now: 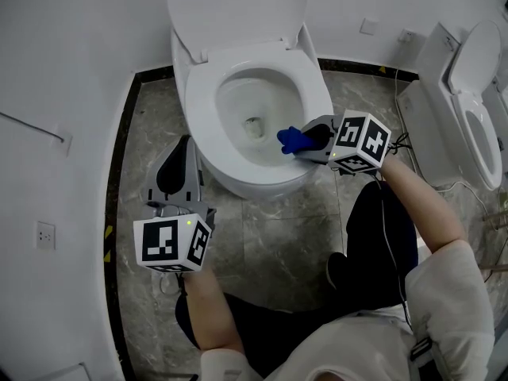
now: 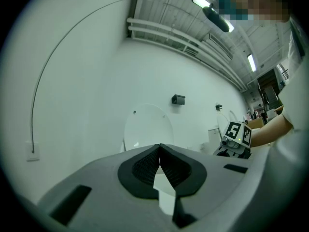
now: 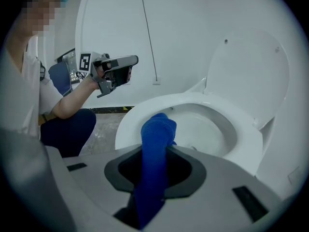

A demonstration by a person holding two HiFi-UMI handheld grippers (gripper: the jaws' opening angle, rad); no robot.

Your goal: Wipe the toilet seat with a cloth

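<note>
A white toilet stands with its lid [image 1: 236, 5] up and its seat [image 1: 316, 86] down. My right gripper [image 1: 305, 139] is shut on a blue cloth [image 1: 293, 139], which rests on the seat's right front rim. From the right gripper view the cloth [image 3: 155, 153] runs out between the jaws to the seat [image 3: 130, 117] in front. My left gripper [image 1: 176, 173] hangs left of the bowl, above the floor, with its jaws closed and nothing between them. In its own view the left gripper [image 2: 159, 163] points at the lid [image 2: 147, 127].
A second white toilet [image 1: 468, 101] stands at the right against the wall. The floor [image 1: 278, 228] is grey marble with a dark border [image 1: 117, 173]. A wall socket [image 1: 45, 234] is low on the left. The person's legs and dark trousers [image 1: 381, 236] fill the lower right.
</note>
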